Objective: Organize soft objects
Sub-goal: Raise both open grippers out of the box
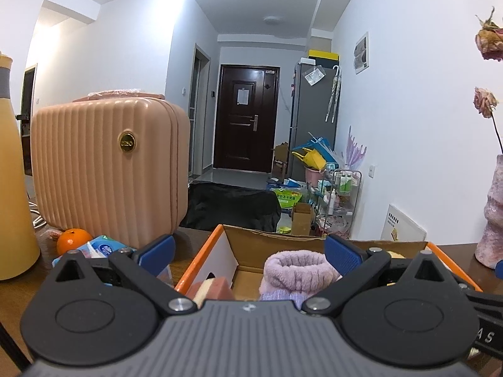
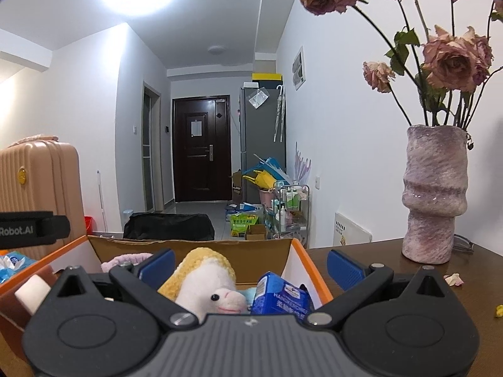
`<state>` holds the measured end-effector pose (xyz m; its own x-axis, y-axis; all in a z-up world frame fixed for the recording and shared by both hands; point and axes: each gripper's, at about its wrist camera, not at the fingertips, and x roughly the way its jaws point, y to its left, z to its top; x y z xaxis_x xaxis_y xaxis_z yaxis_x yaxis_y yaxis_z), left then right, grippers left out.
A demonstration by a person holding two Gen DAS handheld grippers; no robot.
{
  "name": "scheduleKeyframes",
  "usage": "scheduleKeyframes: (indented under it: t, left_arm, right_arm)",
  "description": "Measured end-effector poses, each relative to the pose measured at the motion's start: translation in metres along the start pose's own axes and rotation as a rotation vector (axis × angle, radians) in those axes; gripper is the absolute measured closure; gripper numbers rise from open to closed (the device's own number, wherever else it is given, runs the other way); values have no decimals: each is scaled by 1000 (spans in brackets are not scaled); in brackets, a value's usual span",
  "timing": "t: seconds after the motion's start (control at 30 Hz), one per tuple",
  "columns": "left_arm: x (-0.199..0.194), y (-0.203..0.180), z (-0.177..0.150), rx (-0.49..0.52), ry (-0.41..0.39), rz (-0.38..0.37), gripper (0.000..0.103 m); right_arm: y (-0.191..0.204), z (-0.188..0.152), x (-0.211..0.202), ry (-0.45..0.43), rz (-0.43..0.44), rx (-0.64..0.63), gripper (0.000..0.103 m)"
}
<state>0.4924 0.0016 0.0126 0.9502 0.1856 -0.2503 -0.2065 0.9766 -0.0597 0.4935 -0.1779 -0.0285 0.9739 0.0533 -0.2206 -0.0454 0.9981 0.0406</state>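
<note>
"HANDKERCHIEF" lettering on blue tissue pack [image 2: 279, 295] in cardboard box [image 2: 294, 262]

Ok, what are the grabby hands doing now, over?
Left gripper open, empty. Right gripper open, empty. Fluffy lilac sock and yellow-white plush toy inside orange-edged cardboard box. Nothing blocking.

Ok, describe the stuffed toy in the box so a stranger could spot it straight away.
Find the orange-edged cardboard box on the dark wooden table, left of the purple vase. Inside it, the plush toy lies beside a blue handkerchief pack. It alone has a face: white, pink-snouted, with a yellow woolly back.
</note>
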Motion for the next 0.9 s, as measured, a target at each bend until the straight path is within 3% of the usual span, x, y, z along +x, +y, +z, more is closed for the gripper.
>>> scheduleKeyframes:
  t: [0.9]
  left_arm:
    - [-84, 20, -21, 46, 10, -22, 0]
  right_arm:
    - [-27, -18, -98, 12, -23, 3, 0]
